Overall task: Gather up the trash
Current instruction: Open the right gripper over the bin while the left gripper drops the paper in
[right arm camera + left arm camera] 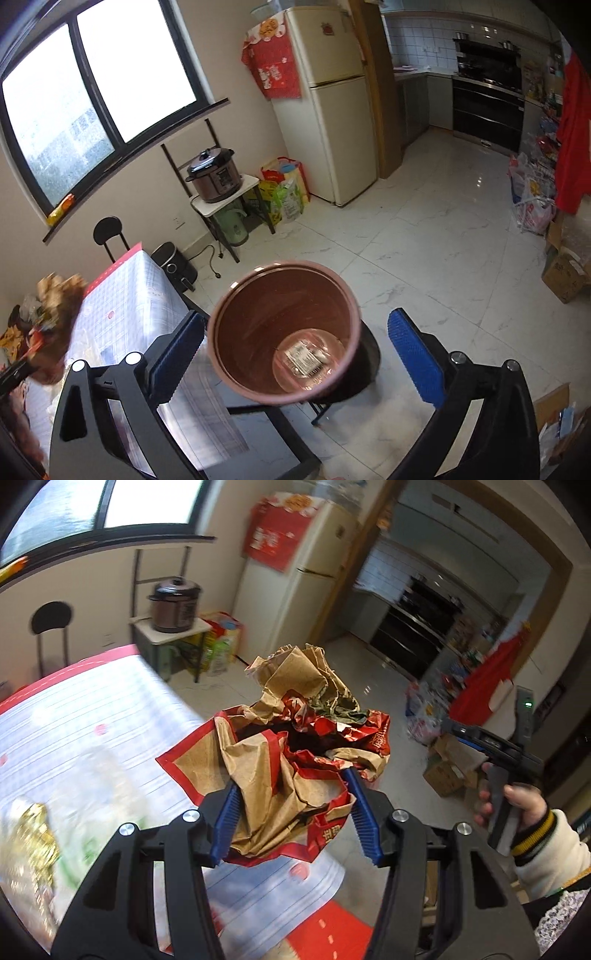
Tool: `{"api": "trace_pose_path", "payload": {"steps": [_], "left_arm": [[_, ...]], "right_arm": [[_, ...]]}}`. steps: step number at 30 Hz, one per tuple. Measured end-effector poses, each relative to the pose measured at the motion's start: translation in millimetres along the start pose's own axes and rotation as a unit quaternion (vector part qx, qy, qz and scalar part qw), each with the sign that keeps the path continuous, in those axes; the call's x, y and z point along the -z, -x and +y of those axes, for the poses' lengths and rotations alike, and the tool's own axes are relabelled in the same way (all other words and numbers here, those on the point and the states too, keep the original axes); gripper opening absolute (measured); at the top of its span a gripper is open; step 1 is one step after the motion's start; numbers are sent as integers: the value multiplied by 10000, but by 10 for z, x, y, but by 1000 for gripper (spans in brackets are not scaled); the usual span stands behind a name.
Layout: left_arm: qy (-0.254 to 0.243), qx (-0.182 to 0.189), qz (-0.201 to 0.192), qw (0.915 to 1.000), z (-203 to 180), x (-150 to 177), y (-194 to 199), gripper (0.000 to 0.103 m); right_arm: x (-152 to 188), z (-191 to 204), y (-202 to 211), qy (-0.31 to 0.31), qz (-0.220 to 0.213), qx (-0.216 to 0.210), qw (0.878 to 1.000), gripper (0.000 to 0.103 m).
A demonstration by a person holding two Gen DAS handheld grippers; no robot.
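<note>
My left gripper (291, 782) is shut on a crumpled brown and red paper bag (295, 738), held in the air past the table's edge. Its blue pads (225, 819) press the bag from both sides. In the right wrist view the same bag (55, 314) shows as a blur at the left. My right gripper (295, 319) stands wide open, its pads (413, 358) clear of a brown round bin (284, 265). The bin sits on a black stool (369, 362). A clear wrapper with a label (306, 360) lies at the bin's bottom.
The table (92, 738) with a plaid, red-edged cloth holds more litter (33, 842) at the left. A hand in a cream sleeve (543, 834) grips the other tool. A fridge (332, 110), a cooker on a stand (216, 177), cardboard boxes (565, 273) and bags ring the tiled floor.
</note>
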State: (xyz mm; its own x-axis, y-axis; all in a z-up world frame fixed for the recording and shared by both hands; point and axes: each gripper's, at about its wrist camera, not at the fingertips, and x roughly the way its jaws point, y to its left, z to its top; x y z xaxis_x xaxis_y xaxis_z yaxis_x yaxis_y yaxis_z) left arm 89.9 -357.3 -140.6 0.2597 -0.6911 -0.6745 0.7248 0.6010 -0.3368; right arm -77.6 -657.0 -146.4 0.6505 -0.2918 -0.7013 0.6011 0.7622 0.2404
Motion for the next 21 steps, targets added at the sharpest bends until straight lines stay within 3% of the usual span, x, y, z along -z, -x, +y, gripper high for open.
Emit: {"api": "trace_pose_path", "payload": {"steps": [9,12,13,14,21], "left_arm": [[-487,438,534,9964,-463,-404,-1202,58],[-588,496,373,9963,-610,-520,-1496,71],[-555,536,289,9966,-649,-565,-1553,87],[-488,569,150,9971,-683,-625,-1599,91],[-439,381,-173,9982,-759,-718,-1396,95]], "right_arm": [[203,-452,332,-469,-33,294,9985,98],[246,-564,390,-567,-47,407,9976,98],[267,-592,412,-589,-49,427,9973,98],[272,-613,429,-608,-53,438,9972,98],[305,-663,525,-610,-130,314,9976,98]]}}
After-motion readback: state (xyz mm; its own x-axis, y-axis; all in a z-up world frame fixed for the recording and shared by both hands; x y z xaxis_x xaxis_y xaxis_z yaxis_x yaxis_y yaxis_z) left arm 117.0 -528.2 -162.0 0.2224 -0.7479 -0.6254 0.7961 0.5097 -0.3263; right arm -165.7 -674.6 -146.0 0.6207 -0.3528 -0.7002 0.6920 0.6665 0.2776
